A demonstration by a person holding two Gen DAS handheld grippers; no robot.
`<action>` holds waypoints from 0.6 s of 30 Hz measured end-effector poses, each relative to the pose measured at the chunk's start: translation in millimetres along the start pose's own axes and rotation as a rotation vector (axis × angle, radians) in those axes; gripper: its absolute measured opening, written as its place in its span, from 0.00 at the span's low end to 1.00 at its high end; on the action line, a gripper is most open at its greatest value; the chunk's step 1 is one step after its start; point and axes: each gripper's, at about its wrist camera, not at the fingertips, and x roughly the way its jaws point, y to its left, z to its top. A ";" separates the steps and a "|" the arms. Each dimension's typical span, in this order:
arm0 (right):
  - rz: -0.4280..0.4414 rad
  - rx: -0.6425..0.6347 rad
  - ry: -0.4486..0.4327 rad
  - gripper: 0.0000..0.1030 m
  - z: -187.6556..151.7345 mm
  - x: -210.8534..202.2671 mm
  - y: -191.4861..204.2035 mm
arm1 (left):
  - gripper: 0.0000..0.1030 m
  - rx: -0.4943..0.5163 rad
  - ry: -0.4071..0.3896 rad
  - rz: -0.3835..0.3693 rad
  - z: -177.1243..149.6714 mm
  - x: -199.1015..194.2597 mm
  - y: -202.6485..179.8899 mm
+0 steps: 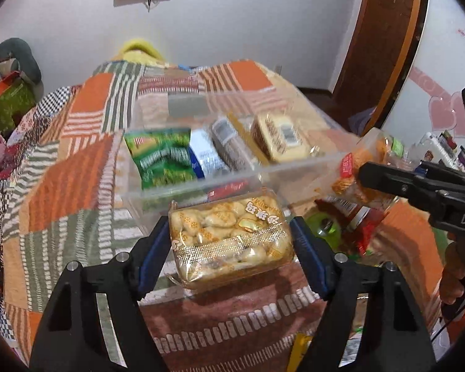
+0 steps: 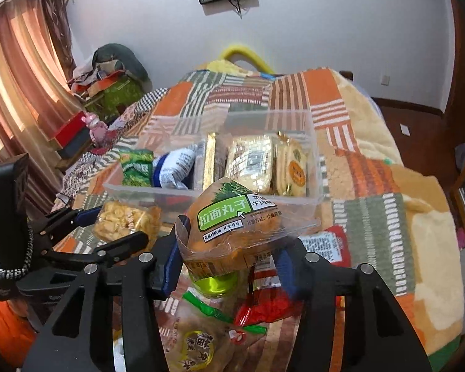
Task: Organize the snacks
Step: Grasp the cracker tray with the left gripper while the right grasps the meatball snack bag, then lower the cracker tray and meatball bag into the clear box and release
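- While the left gripper (image 1: pixel 231 241) clamps a clear pack of pale puffed snacks (image 1: pixel 229 241) between its blue-padded jaws, the pack hangs just short of the clear plastic bin (image 1: pixel 294 170).
- Right gripper (image 2: pixel 229 248) holds an orange bag with a green label (image 2: pixel 232 226), jaws pressed on both sides, also before the bin.
- Inside the bin ahead: a green packet (image 1: pixel 161 158), a blue-white packet (image 2: pixel 173 170), golden cracker packs (image 2: pixel 251 162).
- Below the right jaws lie a red pouch (image 2: pixel 263 307) and a green lid (image 2: pixel 214 283).
- Everything sits on a patchwork bed cover (image 1: pixel 77 173).
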 end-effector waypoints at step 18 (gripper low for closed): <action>-0.059 0.036 -0.087 0.46 42.4 16.1 -15.0 | 0.74 -0.019 -0.095 0.004 58.2 3.4 0.6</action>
